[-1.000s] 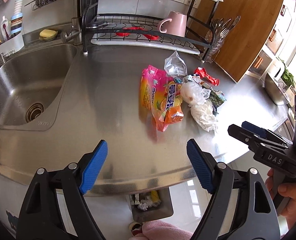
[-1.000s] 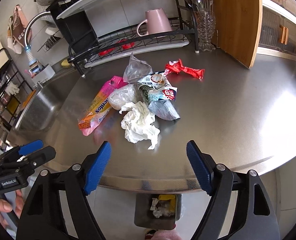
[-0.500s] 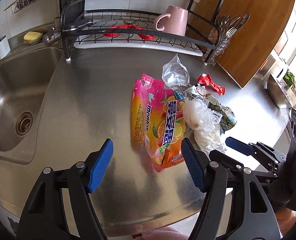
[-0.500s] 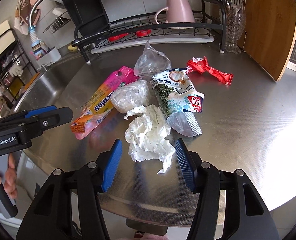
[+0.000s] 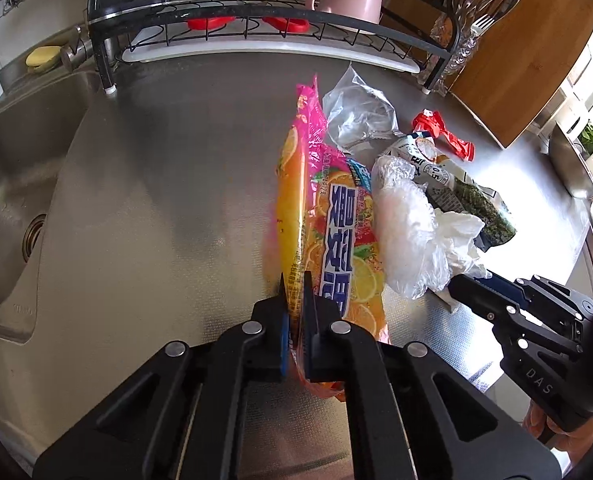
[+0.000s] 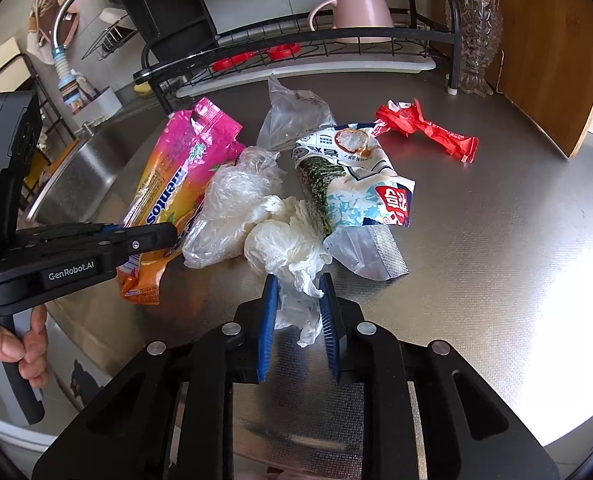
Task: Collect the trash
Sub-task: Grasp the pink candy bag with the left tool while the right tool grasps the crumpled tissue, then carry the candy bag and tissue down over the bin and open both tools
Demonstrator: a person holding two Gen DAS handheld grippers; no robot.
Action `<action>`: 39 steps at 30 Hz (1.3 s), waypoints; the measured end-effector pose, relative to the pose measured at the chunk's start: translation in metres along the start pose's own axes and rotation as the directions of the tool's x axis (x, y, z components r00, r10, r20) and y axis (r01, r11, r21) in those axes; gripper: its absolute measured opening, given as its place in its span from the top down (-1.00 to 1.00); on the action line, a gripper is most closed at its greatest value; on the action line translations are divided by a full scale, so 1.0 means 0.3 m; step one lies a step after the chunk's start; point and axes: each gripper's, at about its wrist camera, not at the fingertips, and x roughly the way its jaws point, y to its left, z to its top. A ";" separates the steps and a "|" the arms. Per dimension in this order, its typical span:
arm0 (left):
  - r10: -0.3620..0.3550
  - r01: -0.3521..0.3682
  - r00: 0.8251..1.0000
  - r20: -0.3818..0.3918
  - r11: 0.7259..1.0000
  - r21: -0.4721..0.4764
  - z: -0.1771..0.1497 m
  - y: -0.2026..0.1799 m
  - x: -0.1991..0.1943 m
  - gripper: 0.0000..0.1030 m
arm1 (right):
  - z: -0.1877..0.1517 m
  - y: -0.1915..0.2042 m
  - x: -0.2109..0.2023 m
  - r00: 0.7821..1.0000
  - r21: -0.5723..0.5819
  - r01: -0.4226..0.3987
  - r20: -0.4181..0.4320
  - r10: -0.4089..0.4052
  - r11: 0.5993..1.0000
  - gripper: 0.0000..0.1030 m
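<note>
Now both of your grippers have just closed on trash, where a moment ago they hung open short of the pile. Your left gripper is pinched nearly flat on the near end of the pink-and-orange candy bag, which has folded up on edge. Your right gripper has narrowed onto the crumpled white tissue (its tail sits between the pads). Both pieces still rest on the steel counter, so judge the 2 grips secure, then lift.
</note>
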 end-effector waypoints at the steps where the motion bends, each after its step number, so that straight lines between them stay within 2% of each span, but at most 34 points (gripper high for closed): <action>1: 0.005 -0.005 1.000 0.005 1.000 0.001 -0.004 -0.002 -0.006 0.96 | -0.002 -0.003 -0.003 1.000 0.003 0.000 0.003 0.000 1.000 0.71; 4: 0.011 -0.012 1.000 0.026 1.000 0.004 -0.012 -0.005 -0.033 0.98 | -0.003 -0.009 -0.020 1.000 0.015 -0.003 0.018 0.003 1.000 0.81; 13: 0.036 -0.037 0.995 0.092 0.999 0.017 -0.049 -0.029 -0.158 0.98 | -0.021 0.024 -0.132 0.998 -0.006 -0.011 0.067 0.011 1.000 0.82; 24: 0.019 -0.022 0.993 0.114 0.999 0.023 -0.257 -0.071 -0.316 0.98 | -0.162 0.096 -0.292 0.996 -0.014 -0.010 0.084 0.012 1.000 0.82; 31: -0.003 0.001 0.996 0.087 1.000 0.020 -0.439 -0.090 -0.365 0.98 | -0.298 0.140 -0.347 0.999 -0.015 -0.005 0.050 0.006 1.000 0.82; 39: -0.026 0.026 1.000 -0.011 1.000 0.011 -0.642 -0.078 -0.332 0.98 | -0.458 0.158 -0.339 0.999 0.017 0.006 -0.035 -0.006 1.000 0.81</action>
